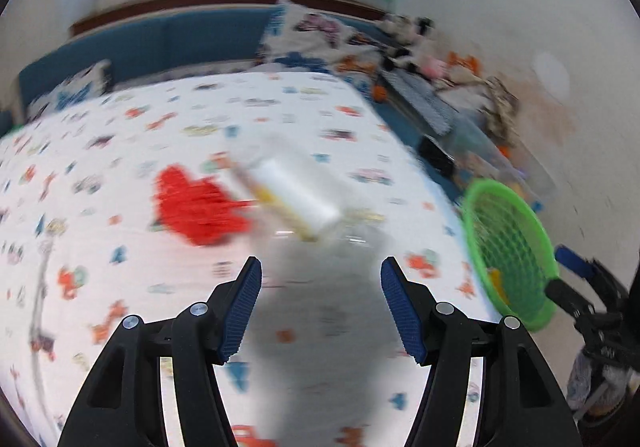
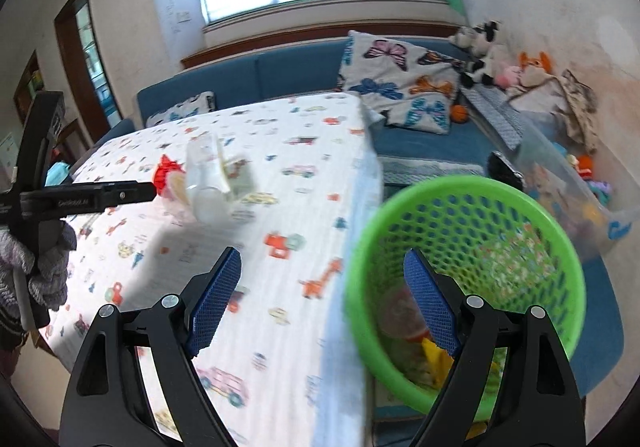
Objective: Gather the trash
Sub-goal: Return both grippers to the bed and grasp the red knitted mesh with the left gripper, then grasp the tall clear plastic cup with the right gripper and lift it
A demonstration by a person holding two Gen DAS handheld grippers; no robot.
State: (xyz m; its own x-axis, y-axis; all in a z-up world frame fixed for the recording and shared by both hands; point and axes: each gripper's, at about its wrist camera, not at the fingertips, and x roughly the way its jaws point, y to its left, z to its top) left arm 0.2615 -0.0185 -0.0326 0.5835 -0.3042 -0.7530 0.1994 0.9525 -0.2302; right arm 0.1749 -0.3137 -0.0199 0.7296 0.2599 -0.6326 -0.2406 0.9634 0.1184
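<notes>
One green basket (image 2: 464, 279), one red scrap (image 1: 196, 207), one clear wrapper (image 1: 296, 195). Two claws, left (image 1: 321, 307) and right (image 2: 324, 303). Two butterfly pillows (image 2: 396, 75).

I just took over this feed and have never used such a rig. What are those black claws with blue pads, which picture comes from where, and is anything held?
Each claw is a two-finger gripper that a person holds by hand, with a wide-angle camera looking along its fingers. One picture is from the left gripper, the other from the right gripper. Both stand open with nothing between the pads.

Below lies a table under a patterned cloth. On it are a crumpled clear plastic bottle and a red piece of trash, both blurred.

Beside the table's edge stands a green mesh basket, already holding some scraps. In the right view the left gripper shows at the left edge.
</notes>
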